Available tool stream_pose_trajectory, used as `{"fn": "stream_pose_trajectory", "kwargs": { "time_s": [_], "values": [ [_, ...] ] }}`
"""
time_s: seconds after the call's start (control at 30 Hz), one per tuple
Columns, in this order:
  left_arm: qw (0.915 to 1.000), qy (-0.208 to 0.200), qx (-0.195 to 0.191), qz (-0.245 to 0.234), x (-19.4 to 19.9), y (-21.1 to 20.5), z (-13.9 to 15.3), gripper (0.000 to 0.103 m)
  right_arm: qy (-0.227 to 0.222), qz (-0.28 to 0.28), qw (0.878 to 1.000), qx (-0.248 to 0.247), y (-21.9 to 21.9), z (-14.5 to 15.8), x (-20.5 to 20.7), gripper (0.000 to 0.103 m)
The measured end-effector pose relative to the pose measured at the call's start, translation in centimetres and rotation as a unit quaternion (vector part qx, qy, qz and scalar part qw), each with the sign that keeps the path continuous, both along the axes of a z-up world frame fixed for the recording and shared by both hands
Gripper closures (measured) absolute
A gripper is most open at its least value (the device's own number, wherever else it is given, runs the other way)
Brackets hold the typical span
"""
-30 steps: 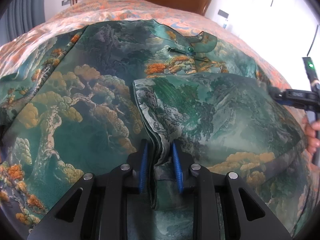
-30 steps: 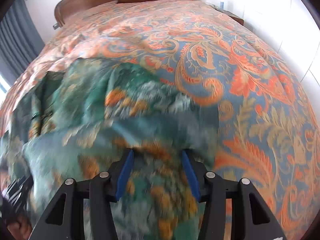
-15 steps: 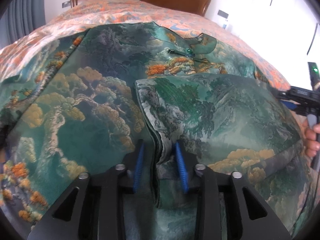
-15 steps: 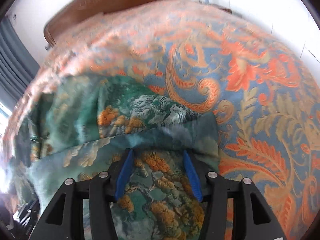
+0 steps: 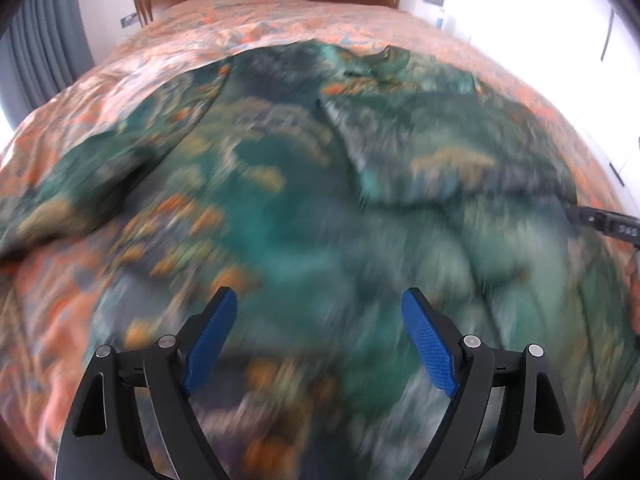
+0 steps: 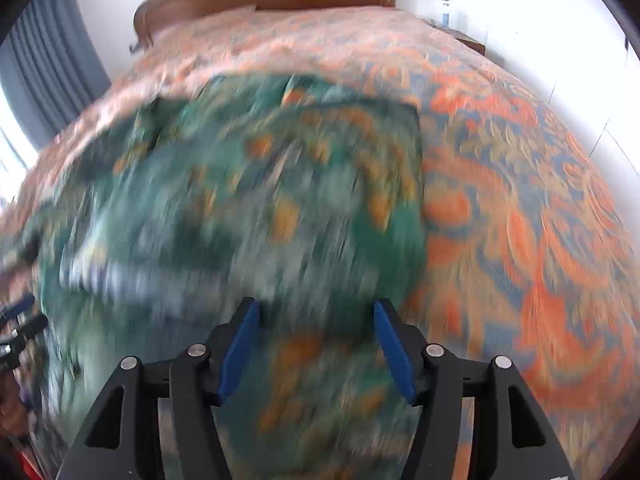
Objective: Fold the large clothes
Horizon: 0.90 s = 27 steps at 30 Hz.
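One large green garment (image 5: 280, 184) lies spread on the bed (image 5: 248, 20), its right side already folded over the middle; it looks light, soft and slippery, so I judge a pinch at a hem or fold edge would hold best. Left claw (image 5: 320, 336) has just been opening and stands wide above the cloth, gripping nothing. Right claw (image 6: 316, 344) stands part open, cloth between its pads unpinched.
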<state>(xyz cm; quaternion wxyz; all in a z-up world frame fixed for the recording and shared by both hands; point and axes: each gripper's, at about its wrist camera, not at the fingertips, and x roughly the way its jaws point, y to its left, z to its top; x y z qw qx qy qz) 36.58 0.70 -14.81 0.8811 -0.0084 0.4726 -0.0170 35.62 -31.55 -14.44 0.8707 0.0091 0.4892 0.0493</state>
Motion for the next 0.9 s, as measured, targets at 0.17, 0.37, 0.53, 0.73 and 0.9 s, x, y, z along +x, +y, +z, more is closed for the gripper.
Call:
{"fn": "stream_pose_trajectory", "kwargs": {
  "time_s": [0.17,0.37,0.53,0.73,0.9],
  "values": [
    [0.9998,-0.014,-0.003,0.01,-5.3,2.5,0.9,0.012,-0.027,0.027,0.999,0.013,2.7,2.0,-8.0,0.042],
    [0.9989,-0.013,-0.014,0.043,-8.3,5.8,1.0,0.012,-0.101,0.046,0.994,0.016,7.7,3.1,-19.8,0.042],
    [0.9984,-0.032,-0.019,0.043,-10.2,6.4,2.0,0.011,-0.158,0.016,0.987,-0.001,9.6,3.2,-26.0,0.041],
    [0.9983,-0.032,-0.028,0.04,-11.6,6.6,1.7,0.011,-0.168,-0.019,0.986,0.001,9.4,2.9,-28.9,0.036],
    [0.9985,-0.026,-0.031,0.037,-12.0,6.7,1.4,0.011,-0.167,-0.023,0.986,-0.015,9.5,3.0,-29.8,0.036]
  ]
}}
